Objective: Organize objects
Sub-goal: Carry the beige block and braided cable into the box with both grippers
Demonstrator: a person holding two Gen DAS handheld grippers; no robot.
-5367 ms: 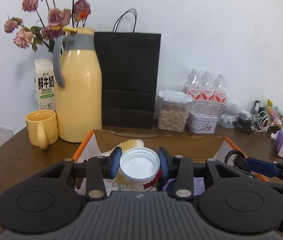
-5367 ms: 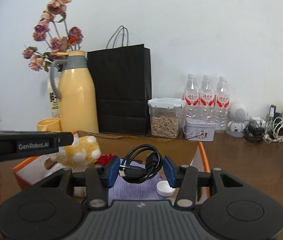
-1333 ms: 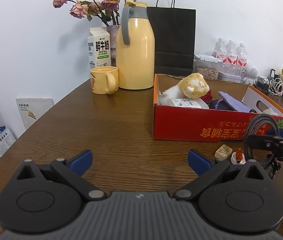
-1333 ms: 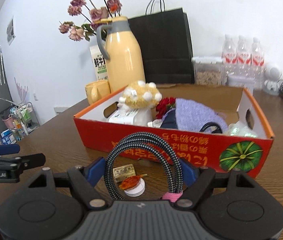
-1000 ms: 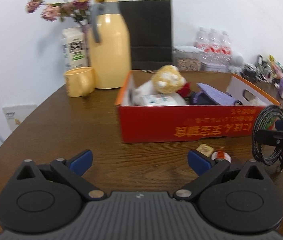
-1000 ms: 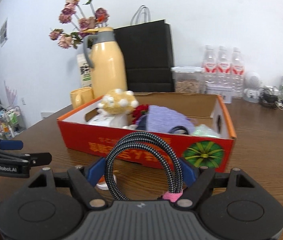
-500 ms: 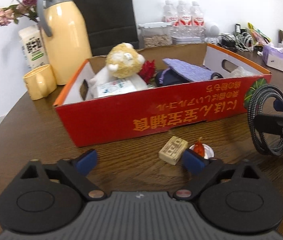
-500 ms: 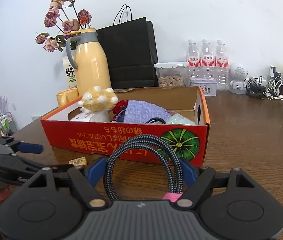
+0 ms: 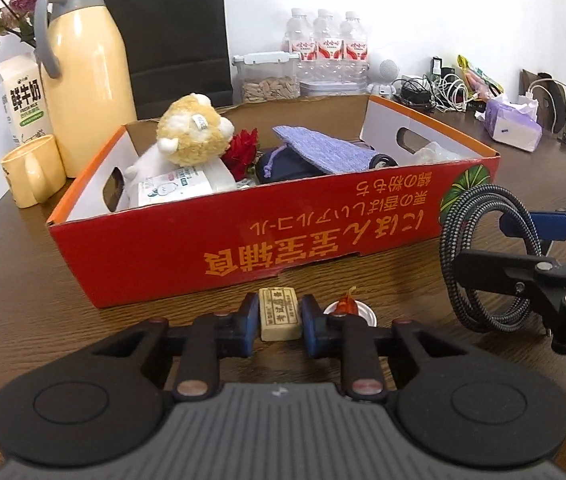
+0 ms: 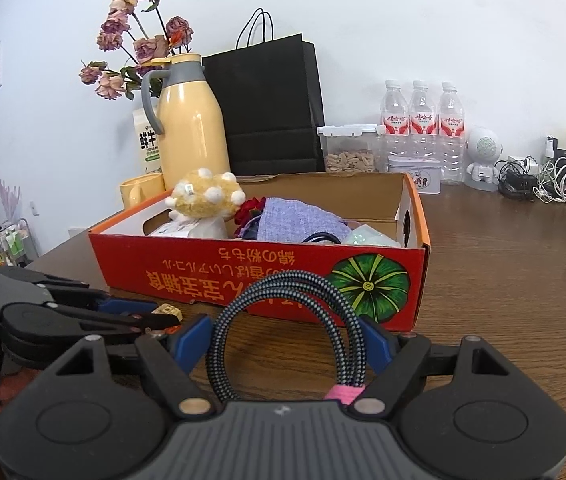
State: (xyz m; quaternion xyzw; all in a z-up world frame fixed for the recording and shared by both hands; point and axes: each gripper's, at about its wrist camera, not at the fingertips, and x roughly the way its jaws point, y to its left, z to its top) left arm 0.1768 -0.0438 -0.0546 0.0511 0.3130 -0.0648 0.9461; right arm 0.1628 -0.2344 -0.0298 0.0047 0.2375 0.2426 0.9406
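Note:
My left gripper (image 9: 277, 322) is shut on a small tan block (image 9: 278, 313) that rests on the wooden table just in front of the red cardboard box (image 9: 267, 236). A white cap with a red piece on it (image 9: 350, 310) lies right of the block. My right gripper (image 10: 287, 338) is shut on a coiled braided cable (image 10: 283, 320) and holds it upright in front of the box (image 10: 283, 272); the cable also shows in the left wrist view (image 9: 483, 260). The box holds a plush toy (image 9: 193, 130), a purple cloth (image 9: 323, 154) and a red flower (image 9: 243, 150).
Behind the box stand a yellow thermos (image 9: 83, 68), a yellow mug (image 9: 33, 170), a milk carton (image 9: 23, 100), a black paper bag (image 9: 175, 32), a seed container (image 9: 269, 80) and water bottles (image 9: 325, 52). Chargers, cables and a tissue pack (image 9: 513, 124) lie at the right.
My left gripper moved forward and down to the tan block and closed on it. My right gripper kept hold of the cable and shifted a little.

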